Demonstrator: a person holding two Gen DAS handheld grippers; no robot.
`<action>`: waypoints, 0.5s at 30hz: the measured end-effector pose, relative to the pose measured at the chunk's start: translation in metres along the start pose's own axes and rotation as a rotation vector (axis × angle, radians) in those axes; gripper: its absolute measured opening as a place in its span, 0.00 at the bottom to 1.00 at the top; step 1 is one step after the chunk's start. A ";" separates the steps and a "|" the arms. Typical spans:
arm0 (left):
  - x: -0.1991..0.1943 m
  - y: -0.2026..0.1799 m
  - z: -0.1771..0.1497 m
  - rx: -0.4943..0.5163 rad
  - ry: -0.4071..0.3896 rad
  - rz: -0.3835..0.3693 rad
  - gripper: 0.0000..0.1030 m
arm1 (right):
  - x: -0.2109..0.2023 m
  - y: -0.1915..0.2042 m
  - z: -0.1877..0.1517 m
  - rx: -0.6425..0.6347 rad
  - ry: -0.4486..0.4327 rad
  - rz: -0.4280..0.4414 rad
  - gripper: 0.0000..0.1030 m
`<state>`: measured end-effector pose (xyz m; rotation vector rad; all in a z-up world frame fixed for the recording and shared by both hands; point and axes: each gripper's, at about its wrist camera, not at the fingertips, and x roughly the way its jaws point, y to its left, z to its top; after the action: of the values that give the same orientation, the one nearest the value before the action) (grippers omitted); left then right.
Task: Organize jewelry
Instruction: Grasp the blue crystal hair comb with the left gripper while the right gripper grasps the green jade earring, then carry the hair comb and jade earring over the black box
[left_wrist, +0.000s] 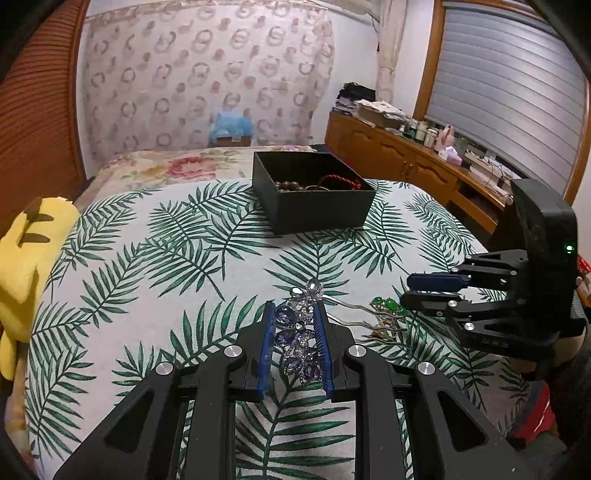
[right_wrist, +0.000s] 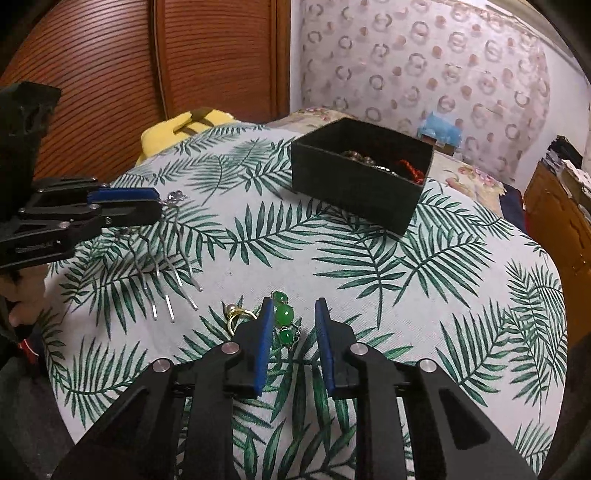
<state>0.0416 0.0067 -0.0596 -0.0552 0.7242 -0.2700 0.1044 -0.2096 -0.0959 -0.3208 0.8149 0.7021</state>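
Observation:
My left gripper (left_wrist: 294, 303) is shut on a silver hair comb with purple stones (left_wrist: 295, 336), gripped by its jewelled top. From the right wrist view, the left gripper (right_wrist: 159, 203) comes in from the left and the comb's teeth (right_wrist: 166, 266) stick out below it over the leaf-print cloth (right_wrist: 369, 280). My right gripper (right_wrist: 293, 301) stands open around a green-stone piece (right_wrist: 284, 314) that lies on the cloth against the left pad, with a gap to the right pad. A gold ring (right_wrist: 240, 315) lies just left of it. In the left wrist view, the right gripper (left_wrist: 408, 290) hovers by the green piece (left_wrist: 388, 304).
A black open box (left_wrist: 314, 210) (right_wrist: 351, 195) holding brown and red bead bracelets sits at the far side of the cloth. A yellow plush toy (left_wrist: 29, 258) lies at the left edge. A wooden cabinet (left_wrist: 406, 158) runs along the right wall. A person's hand (right_wrist: 18, 299) holds the left gripper.

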 end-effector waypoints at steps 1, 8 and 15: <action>0.000 0.001 0.000 -0.001 0.000 0.000 0.19 | 0.002 0.001 0.000 -0.003 0.006 -0.001 0.24; 0.000 0.002 -0.002 -0.002 0.000 -0.002 0.19 | 0.014 0.003 0.001 -0.022 0.048 0.000 0.24; 0.001 0.003 -0.002 -0.004 0.002 0.000 0.19 | 0.019 0.003 0.002 -0.016 0.049 0.009 0.15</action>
<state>0.0411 0.0094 -0.0621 -0.0587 0.7267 -0.2684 0.1124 -0.1980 -0.1086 -0.3497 0.8580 0.7118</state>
